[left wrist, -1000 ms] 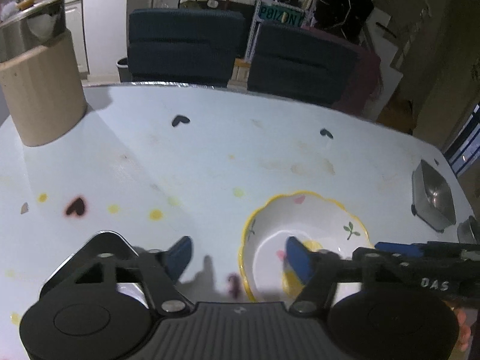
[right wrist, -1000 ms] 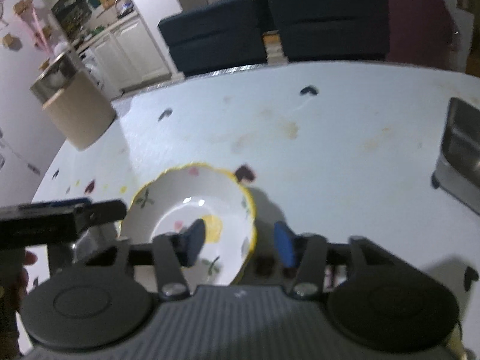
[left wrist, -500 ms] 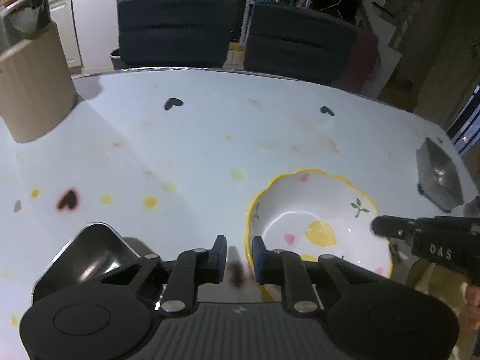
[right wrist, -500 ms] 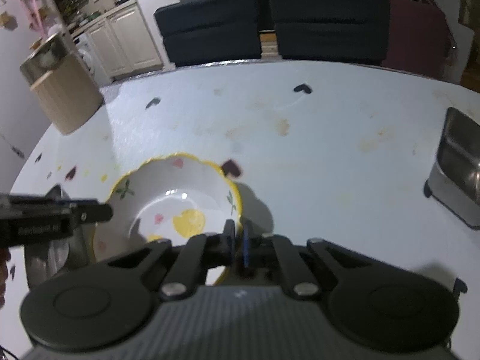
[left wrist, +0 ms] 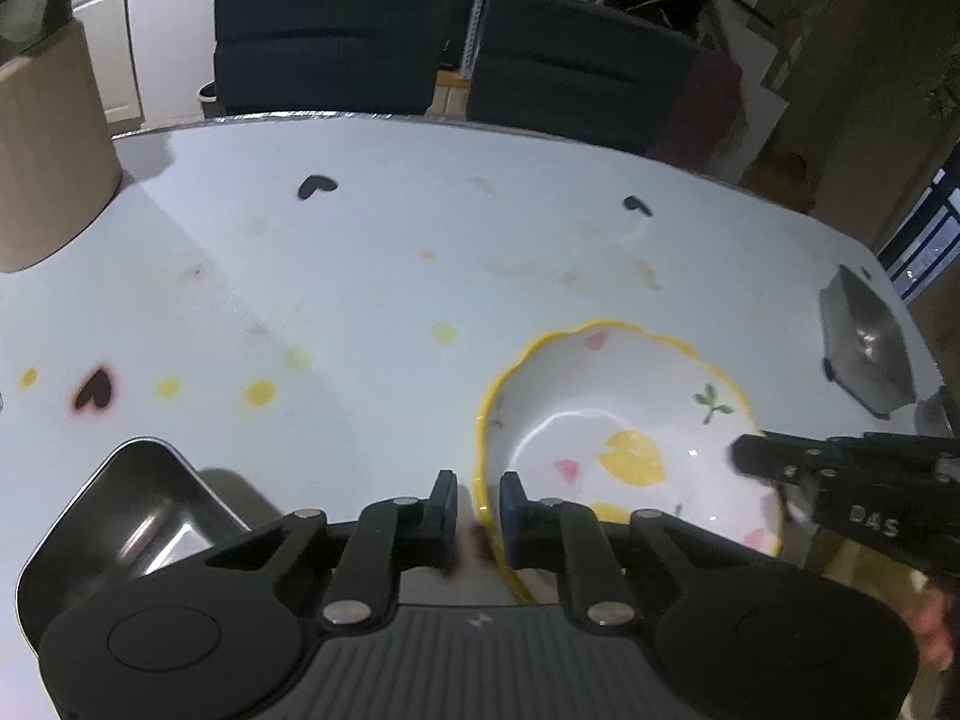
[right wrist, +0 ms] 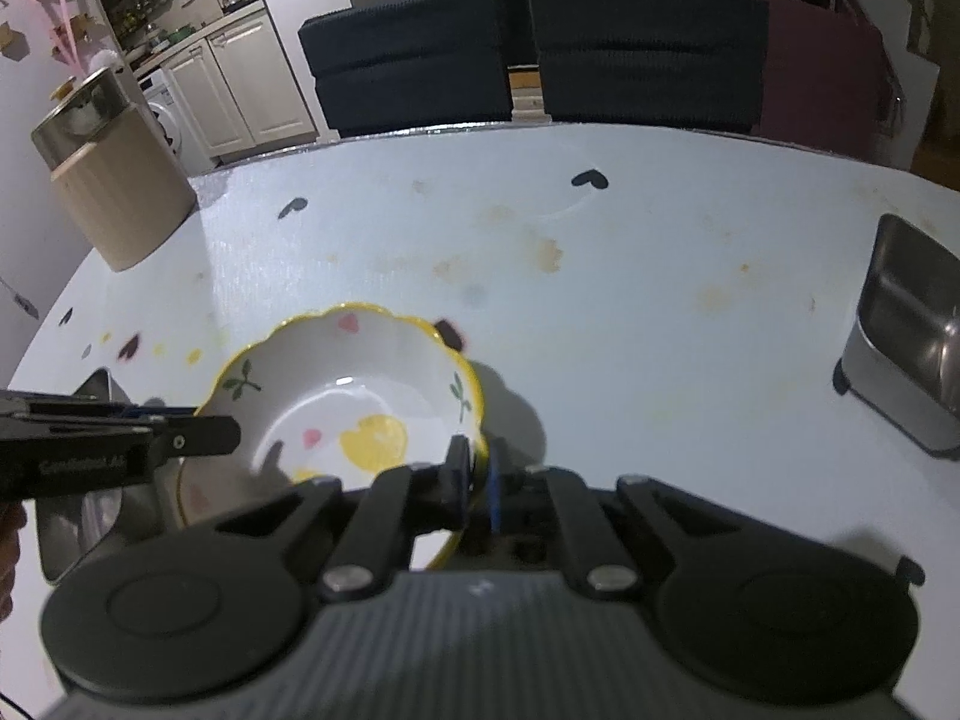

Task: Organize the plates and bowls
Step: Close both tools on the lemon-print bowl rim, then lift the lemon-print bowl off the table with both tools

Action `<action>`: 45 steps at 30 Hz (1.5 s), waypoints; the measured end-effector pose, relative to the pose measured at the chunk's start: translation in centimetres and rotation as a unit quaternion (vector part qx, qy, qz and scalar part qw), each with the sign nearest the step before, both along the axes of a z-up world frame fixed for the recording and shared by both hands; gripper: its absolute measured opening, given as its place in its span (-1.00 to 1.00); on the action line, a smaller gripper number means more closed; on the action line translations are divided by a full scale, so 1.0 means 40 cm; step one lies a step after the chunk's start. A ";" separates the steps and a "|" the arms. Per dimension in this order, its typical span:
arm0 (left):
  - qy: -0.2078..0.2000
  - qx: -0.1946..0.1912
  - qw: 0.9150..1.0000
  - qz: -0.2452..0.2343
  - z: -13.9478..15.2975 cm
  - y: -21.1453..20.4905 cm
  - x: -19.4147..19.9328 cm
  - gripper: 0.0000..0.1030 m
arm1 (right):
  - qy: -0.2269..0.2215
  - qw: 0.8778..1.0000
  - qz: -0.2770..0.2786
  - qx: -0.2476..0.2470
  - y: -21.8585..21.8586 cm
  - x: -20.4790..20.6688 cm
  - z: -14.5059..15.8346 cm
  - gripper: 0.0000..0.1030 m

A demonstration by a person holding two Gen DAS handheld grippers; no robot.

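Both my grippers pinch the bowl (right wrist: 354,414) by opposite rims: the left gripper (left wrist: 474,510) and right gripper (right wrist: 474,483) each nearly closed on its scalloped yellow edge. Glossy white ceramic, painted hearts and leaves, over the pale table (left wrist: 360,276).

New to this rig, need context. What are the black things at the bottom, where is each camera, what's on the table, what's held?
No robot arm here: a person carries a two-finger gripper in each hand, with a fisheye camera on each looking along the fingers. The left gripper and right gripper both pinch the rim of the white ceramic bowl with scalloped yellow edge from opposite sides. On the pale heart-spotted table there are also a shiny rectangular steel tray near the left gripper, another steel container at the right edge, and a beige ribbed cylinder at the far left.
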State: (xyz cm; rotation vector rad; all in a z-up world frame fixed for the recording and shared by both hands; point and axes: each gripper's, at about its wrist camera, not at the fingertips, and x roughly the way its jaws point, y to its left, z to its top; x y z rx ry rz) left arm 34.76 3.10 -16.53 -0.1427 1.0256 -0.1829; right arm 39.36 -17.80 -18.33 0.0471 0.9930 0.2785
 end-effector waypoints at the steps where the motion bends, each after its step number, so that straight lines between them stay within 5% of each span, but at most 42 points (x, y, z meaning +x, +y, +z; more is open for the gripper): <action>1: 0.002 -0.007 1.000 0.002 -0.003 0.005 0.002 -0.68 | 0.000 1.000 0.001 -0.002 0.002 0.000 0.000 -0.84; 15: 0.014 -0.027 1.000 -0.006 -0.025 0.005 0.018 -0.80 | 0.042 0.999 -0.013 0.020 0.002 0.035 -0.031 -0.81; 38: 0.018 -0.035 0.999 -0.004 -0.029 0.006 0.028 -0.83 | 0.029 0.999 -0.016 0.006 0.022 0.027 -0.045 -0.78; 45: -0.008 -0.039 0.999 0.008 0.019 0.012 0.008 -0.85 | 0.013 1.000 -0.012 0.009 0.023 0.014 -0.019 -0.78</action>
